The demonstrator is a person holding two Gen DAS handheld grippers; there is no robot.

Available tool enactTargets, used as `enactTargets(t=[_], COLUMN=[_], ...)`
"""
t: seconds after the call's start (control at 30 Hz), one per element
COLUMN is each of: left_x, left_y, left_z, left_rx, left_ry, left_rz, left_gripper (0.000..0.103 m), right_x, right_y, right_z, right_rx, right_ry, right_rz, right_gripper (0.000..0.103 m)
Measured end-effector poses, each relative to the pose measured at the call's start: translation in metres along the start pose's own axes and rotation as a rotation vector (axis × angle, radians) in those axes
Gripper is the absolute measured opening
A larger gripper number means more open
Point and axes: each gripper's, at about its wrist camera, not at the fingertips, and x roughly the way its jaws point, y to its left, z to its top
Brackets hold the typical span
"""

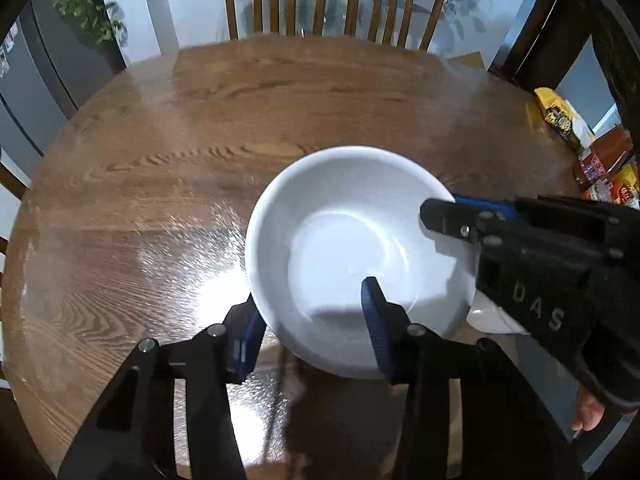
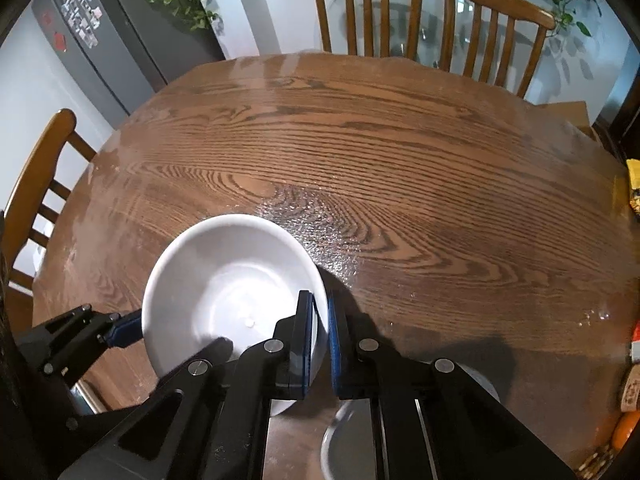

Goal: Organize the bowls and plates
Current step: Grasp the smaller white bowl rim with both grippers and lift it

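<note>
- Right gripper (image 2: pixel 320 328) clenches the white bowl's (image 2: pixel 224 280) right rim; left gripper (image 1: pixel 312 320) straddles its near-left rim, spread wide.
- Step: carrying the bowl; next needs steady lowering onto the table (image 2: pixel 400 160).

The right claw (image 2: pixel 320 344) grips the near right rim of a white bowl (image 2: pixel 228 280) — one blue-padded finger inside the wall, the other outside, pressed close. The left claw (image 2: pixel 120 330) reaches in from the left, a blue pad touching the bowl's outer left side. The bowl sits over the wooden surface (image 2: pixel 400 160), tilted slightly. Below the right claw, a metal bowl's rim (image 2: pixel 332 432) shows — mostly hidden. Three wooden chairs (image 2: pixel 368 8) stand around the surface.
</note>
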Motion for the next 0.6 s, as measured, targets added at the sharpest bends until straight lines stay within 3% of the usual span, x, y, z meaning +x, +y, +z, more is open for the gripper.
enactTargets(t=[0.2,0.6], left_x=[-0.032,-0.082], left_y=[-0.002,-0.02], left_z=[-0.004,-0.044], left_rx=[0.025,0.098], left_ry=[-0.069,-0.133], left_rz=[0.006,-0.033], left_gripper=[0.043,0.043], right_x=[-0.035,-0.106], right_y=[0.01,0.028], right_z=[-0.011,-0.059], right_rx=[0.012,0.05], right_ry=[-0.072,-0.207], right_rz=[0.002,-0.005], right_gripper=[0.009,0.009])
